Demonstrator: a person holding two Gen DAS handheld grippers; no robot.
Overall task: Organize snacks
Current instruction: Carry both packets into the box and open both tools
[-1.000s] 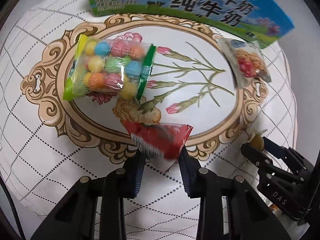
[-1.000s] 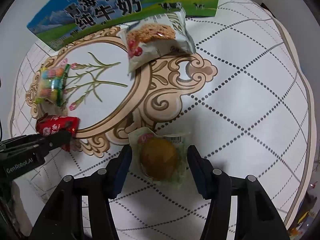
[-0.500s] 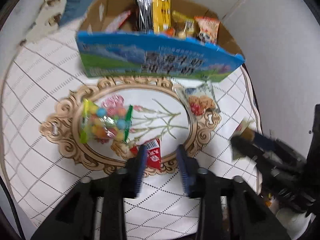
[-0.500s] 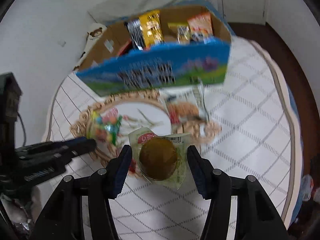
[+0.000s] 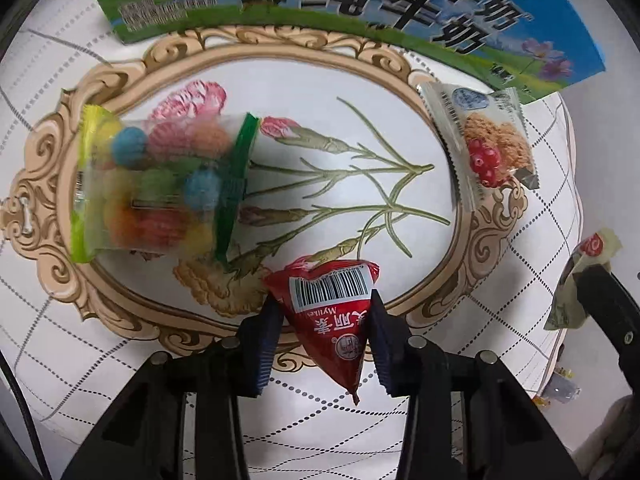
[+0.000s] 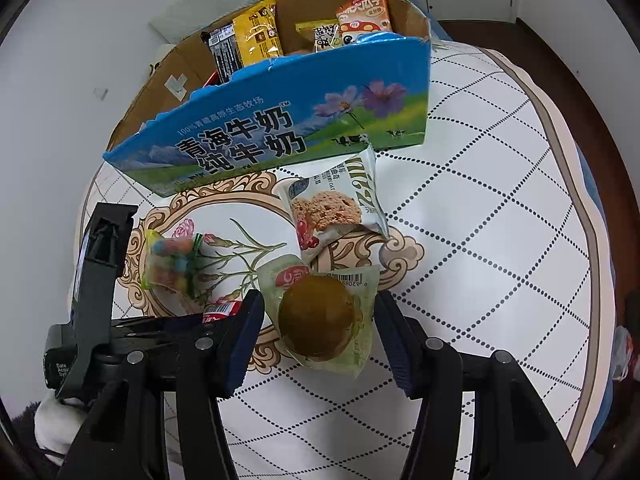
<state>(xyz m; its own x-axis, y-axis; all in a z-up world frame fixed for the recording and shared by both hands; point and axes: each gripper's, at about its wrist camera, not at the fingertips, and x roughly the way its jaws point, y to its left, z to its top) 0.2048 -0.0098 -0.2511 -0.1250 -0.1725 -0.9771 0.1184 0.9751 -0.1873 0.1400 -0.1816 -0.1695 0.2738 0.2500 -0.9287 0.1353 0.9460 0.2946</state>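
Note:
My left gripper (image 5: 322, 328) is shut on a red triangular snack packet (image 5: 334, 316) with a barcode, held above the table. My right gripper (image 6: 318, 322) is shut on a clear-green packet with a brown round cake (image 6: 318, 318), lifted over the table. A bag of coloured candy balls (image 5: 156, 188) lies left on the oval flower pattern; it also shows in the right wrist view (image 6: 170, 266). A cookie packet (image 5: 486, 148) lies right, near the box; it also shows in the right wrist view (image 6: 334, 208). The blue-green milk carton box (image 6: 280, 132) stands behind, open-topped.
The box holds several snack packets (image 6: 256, 40). The round table (image 6: 500, 220) has a white quilted cloth with dotted lines. Its edge curves close at right; a dark floor lies beyond. The left gripper's body (image 6: 96, 292) appears at left in the right wrist view.
Both grippers rose with their packets and the box interior came into the left view. The left gripper has since dropped back closer to the table; the red packet has turned barcode up.

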